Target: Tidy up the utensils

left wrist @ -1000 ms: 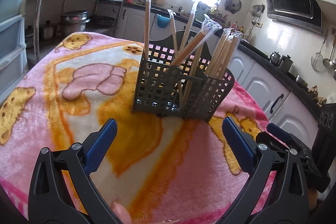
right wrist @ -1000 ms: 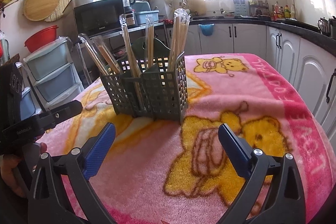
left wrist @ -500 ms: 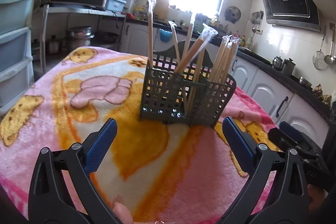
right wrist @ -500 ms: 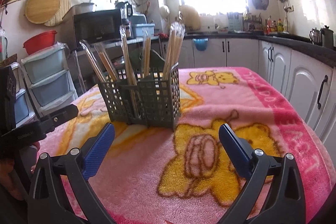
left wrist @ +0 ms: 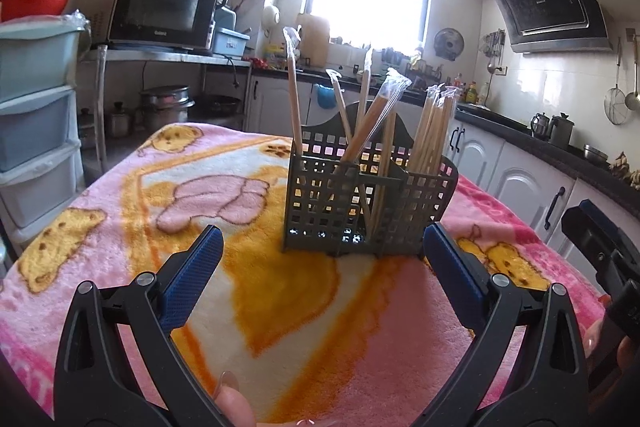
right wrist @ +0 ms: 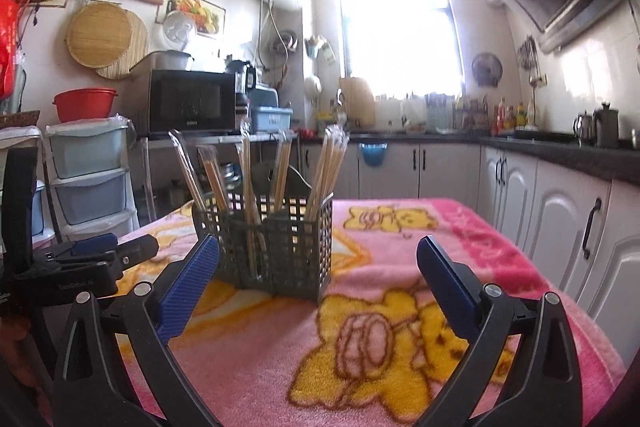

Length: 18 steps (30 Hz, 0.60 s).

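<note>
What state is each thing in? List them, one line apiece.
left gripper: open, empty, above the blanket.
right gripper: open, empty, above the blanket.
utensil basket: upright on the blanket, untouched by either gripper.
wrapped chopsticks: standing in the basket, some leaning, wrappers on.
pink blanket: spread flat under the basket.
microwave: door shut.

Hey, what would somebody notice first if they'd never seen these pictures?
A dark slotted basket stuffed with plastic-wrapped chopsticks stands mid-table on a loud pink cartoon-bear blanket. Both the left gripper and right gripper hang open and empty before it.
</note>
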Each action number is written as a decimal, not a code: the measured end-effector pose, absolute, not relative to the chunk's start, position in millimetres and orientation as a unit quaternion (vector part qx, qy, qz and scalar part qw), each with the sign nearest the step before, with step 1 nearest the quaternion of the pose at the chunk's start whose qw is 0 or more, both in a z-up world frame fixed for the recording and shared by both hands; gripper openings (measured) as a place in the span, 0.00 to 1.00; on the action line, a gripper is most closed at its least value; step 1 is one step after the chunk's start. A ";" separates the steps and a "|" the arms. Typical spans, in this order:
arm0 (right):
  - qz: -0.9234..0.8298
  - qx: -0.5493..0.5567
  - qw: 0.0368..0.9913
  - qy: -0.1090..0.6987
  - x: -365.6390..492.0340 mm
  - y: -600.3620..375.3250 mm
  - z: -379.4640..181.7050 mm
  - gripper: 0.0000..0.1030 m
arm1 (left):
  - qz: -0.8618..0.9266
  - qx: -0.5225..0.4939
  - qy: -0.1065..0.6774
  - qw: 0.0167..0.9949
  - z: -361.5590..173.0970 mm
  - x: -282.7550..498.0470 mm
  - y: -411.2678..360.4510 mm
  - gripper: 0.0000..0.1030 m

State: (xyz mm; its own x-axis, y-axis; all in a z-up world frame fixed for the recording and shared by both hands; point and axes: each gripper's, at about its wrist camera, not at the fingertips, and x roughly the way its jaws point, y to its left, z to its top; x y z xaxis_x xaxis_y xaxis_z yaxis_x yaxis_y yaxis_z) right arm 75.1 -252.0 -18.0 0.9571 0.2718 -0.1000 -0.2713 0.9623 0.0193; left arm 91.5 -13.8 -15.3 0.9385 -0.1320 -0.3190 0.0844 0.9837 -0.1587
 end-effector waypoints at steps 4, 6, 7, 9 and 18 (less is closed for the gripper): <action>0.132 -0.004 0.990 0.042 72.4 -249.0 -18.5 0.94 | -0.056 -0.061 0.158 0.984 -14.6 88.5 -16.2 0.90; 0.130 -0.004 0.991 0.043 73.4 -249.1 -18.9 0.94 | -0.058 -0.059 0.153 0.985 -14.1 87.3 -16.9 0.90; 0.129 -0.003 0.991 0.043 71.8 -248.6 -19.4 0.94 | -0.058 -0.058 0.152 0.985 -13.9 86.9 -16.9 0.90; 0.129 0.000 0.991 0.043 71.8 -249.3 -19.6 0.94 | -0.059 -0.059 0.150 0.985 -13.7 86.4 -16.6 0.90; 0.126 0.002 0.991 0.044 72.1 -249.3 -20.1 0.94 | -0.058 -0.062 0.149 0.985 -13.0 86.1 -16.0 0.90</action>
State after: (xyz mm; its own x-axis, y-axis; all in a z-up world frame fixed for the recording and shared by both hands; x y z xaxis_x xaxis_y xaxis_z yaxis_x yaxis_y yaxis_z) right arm 72.1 -249.3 -20.1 0.9643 0.2501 -0.0875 -0.2497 0.9682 0.0151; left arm 86.1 -16.0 -13.0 0.9489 -0.1320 -0.2865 0.0951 0.9857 -0.1394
